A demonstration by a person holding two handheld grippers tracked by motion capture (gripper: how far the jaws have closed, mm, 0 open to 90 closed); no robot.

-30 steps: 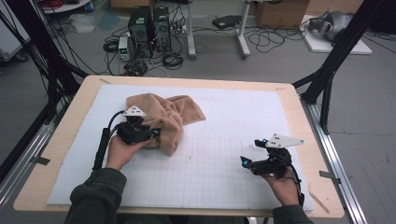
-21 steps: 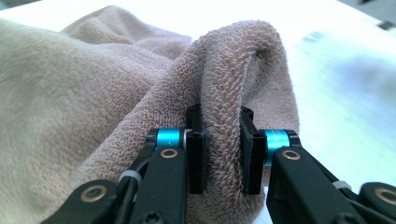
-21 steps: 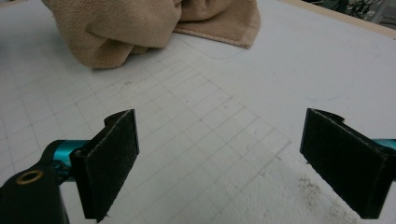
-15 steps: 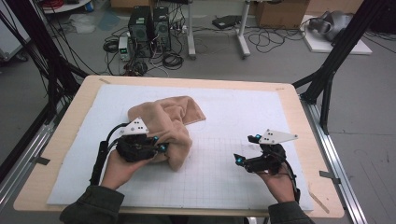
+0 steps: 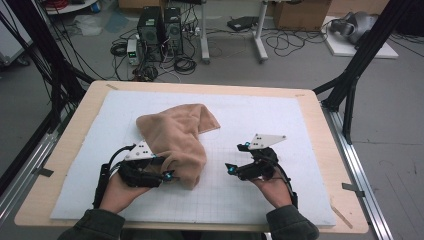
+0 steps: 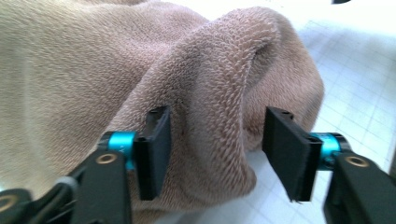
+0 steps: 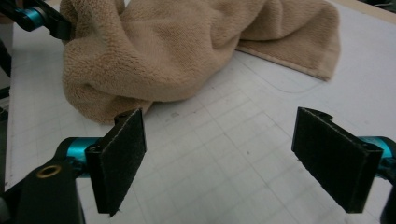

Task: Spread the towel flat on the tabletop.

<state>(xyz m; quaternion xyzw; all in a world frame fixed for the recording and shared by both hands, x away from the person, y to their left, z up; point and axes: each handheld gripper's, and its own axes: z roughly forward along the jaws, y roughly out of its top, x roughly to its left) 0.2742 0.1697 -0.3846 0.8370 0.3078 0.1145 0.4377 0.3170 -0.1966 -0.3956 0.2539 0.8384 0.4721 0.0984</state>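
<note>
On the desk [image 5: 75,150], at about eight o'clock on its white gridded mat [image 5: 280,115], the person's left hand [image 5: 117,192] lies low with the forearm coming up from the near edge; its left claw [image 5: 169,176] points level toward three o'clock, into the near end of the tan towel [image 5: 172,137]; in the left gripper view a raised fold of that towel [image 6: 205,116] stands between the jaws, brushing one pad while the other stands clear, so the jaws are apart and have just been opening, no longer pinching the cloth; the towel itself lies bunched left of the mat's centre, running from a flat corner at about twelve o'clock down to a rounded heap near the left claw; at about four o'clock the right hand [image 5: 272,187] rests palm-up-ish on the mat, its right claw [image 5: 229,169] aimed toward nine o'clock at the towel, near but apart from it; its jaws stand wide with only mat between them, having just been narrowing a little.
</note>
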